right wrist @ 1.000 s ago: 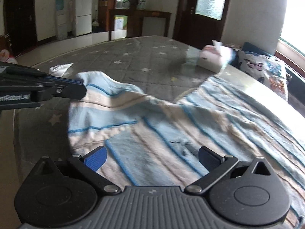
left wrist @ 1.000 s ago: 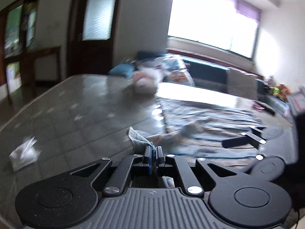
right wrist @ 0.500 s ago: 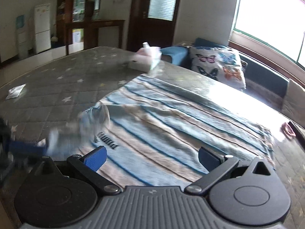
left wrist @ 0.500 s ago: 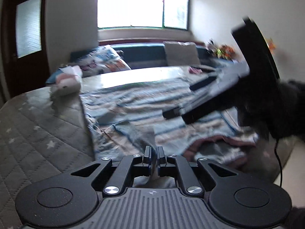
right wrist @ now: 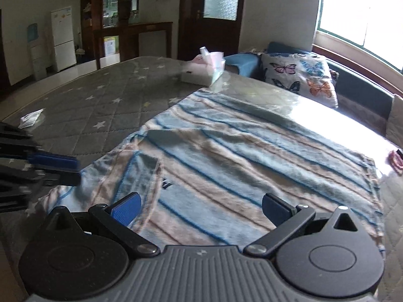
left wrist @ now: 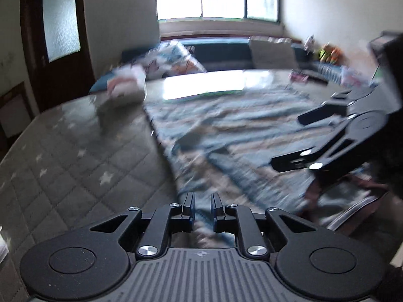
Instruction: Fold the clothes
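Grey quilted bed (right wrist: 105,105), striped garment (right wrist: 239,156); left gripper (left wrist: 202,210) jaws slightly apart, right gripper (right wrist: 201,207) jaws wide, both empty.

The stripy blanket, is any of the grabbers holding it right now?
No. The left gripper has its fingers slightly apart over the stripy blanket, pinching nothing. The right gripper is wide open above it. Nothing is held.

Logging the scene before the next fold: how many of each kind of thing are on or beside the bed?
Striped garment: 1
Tissue box: 1
Butterfly pillow: 1
Blue cushion: 1
White packet: 1
Total: 5
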A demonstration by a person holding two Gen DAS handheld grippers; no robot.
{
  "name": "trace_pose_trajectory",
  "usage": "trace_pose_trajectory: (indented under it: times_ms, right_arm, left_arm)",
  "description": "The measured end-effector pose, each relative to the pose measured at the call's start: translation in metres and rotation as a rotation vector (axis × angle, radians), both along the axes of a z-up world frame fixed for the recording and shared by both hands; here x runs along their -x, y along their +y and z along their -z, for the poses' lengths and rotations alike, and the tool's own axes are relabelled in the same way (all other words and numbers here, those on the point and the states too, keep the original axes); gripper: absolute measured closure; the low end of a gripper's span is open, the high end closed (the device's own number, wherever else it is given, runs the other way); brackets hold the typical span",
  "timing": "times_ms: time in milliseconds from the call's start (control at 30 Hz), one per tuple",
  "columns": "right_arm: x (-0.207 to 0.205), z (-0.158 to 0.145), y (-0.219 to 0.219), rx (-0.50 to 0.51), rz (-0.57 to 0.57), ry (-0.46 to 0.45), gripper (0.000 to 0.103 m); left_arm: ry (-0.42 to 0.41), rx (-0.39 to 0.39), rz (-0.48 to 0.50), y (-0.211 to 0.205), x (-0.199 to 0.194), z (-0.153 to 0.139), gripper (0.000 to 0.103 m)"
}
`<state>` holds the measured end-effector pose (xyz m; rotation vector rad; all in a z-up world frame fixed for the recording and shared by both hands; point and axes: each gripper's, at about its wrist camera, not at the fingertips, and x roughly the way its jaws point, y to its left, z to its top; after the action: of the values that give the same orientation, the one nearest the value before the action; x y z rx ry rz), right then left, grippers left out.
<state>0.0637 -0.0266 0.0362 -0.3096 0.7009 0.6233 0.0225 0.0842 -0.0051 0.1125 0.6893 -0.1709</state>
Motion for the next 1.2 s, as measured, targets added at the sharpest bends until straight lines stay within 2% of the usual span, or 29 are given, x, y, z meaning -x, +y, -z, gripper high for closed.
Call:
trace_pose_trajectory:
  times_ms: [267, 500, 567, 700, 833, 900, 1200]
  right_arm:
    - [0.002, 0.021, 0.011, 0.048, -0.038, 0.054, 0.0]
    - [-0.003, 0.01, -0.012, 0.036, 0.013, 0.034, 0.0]
    - [-0.004, 0.008, -0.026, 0.044, 0.05, 0.028, 0.0]
    - [-0.005, 0.003, -0.057, 0.064, 0.12, 0.02, 0.0]
    - [0.001, -0.001, -0.086, 0.106, 0.164, 0.003, 0.0]
    - [0.004, -0.002, -0.095, 0.123, 0.177, -0.002, 0.0]
    - [0.03, 0.012, -0.123, 0.177, 0.198, 0.031, 0.0]
  left_arm:
    - [-0.018, 0.017, -0.007, -0.004, -0.031, -0.009, 0.089]
    - [0.023, -0.032, 0.036, -0.023, -0.063, 0.008, 0.088]
    - [0.015, -0.05, 0.043, -0.026, -0.061, 0.009, 0.087]
    - [0.004, -0.056, 0.058, -0.027, -0.048, 0.006, 0.07]
    - [-0.008, -0.072, 0.095, -0.034, -0.033, 0.003, 0.067]
    - [-0.015, -0.078, 0.121, -0.039, -0.025, 0.003, 0.061]
    - [-0.013, -0.133, 0.212, -0.06, 0.006, 0.006, 0.06]
